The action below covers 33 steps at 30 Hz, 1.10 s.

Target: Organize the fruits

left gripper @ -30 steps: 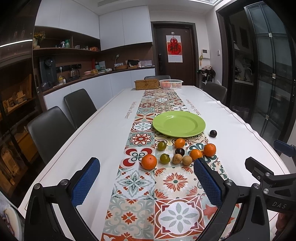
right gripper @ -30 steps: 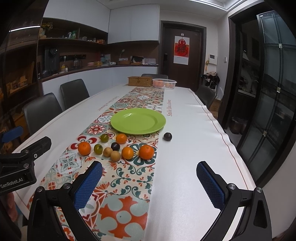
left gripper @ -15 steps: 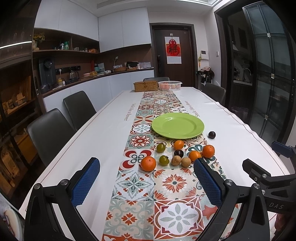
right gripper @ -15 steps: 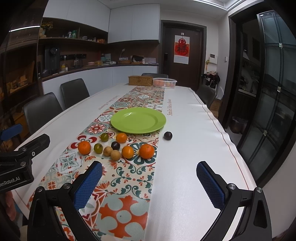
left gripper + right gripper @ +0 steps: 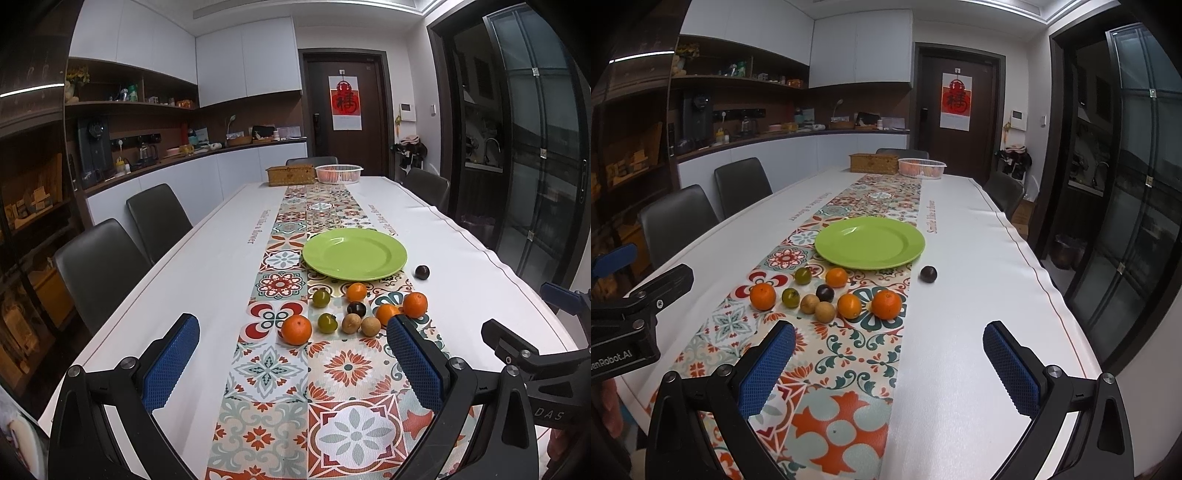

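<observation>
Nothing sorted yet: green plate (image 5: 354,254) bare, fruits (image 5: 351,314) all loose on the runner (image 5: 273,369) just near of it, one dark fruit (image 5: 928,274) off right; left gripper (image 5: 291,369) and right gripper (image 5: 890,369) spread wide, holding nothing.

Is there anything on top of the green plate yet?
No. The green plate shows bare across its whole face in both views. The fruits, such as the nearest orange, lie on the table runner in front of it; a dark fruit sits apart on white cloth.
</observation>
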Each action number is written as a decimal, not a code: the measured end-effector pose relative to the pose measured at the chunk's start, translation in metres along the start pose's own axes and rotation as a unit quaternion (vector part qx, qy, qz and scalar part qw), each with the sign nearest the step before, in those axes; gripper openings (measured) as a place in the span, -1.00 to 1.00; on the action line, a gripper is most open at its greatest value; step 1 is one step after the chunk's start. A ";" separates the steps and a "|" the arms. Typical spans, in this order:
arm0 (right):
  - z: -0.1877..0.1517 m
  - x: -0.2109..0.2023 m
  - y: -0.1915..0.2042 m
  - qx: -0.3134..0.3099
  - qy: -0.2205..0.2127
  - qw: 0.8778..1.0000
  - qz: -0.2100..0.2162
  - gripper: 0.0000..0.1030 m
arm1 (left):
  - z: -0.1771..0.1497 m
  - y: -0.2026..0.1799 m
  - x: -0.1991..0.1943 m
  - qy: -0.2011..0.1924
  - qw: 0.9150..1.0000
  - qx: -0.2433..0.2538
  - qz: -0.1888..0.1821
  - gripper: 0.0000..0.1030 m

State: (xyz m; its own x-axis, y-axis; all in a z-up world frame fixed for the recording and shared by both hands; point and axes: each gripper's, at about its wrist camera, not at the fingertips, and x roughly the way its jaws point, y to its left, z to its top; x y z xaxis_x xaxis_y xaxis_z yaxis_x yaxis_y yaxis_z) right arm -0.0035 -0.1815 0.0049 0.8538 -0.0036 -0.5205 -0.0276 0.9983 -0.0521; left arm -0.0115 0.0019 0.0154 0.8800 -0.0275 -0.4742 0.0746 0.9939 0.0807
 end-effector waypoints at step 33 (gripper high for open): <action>0.006 0.089 0.000 -0.003 0.070 0.997 -0.014 0.92 | -0.012 0.008 0.101 0.075 0.997 0.009 0.024 0.80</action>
State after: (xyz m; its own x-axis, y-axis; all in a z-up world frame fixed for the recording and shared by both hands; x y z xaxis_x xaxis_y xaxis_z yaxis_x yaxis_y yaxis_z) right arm 0.0759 -0.1810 -0.0364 0.7740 -0.0395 -0.6320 -0.0083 0.9973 -0.0725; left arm 0.0721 0.0085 -0.0422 0.8028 0.0374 -0.5950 0.0433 0.9917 0.1207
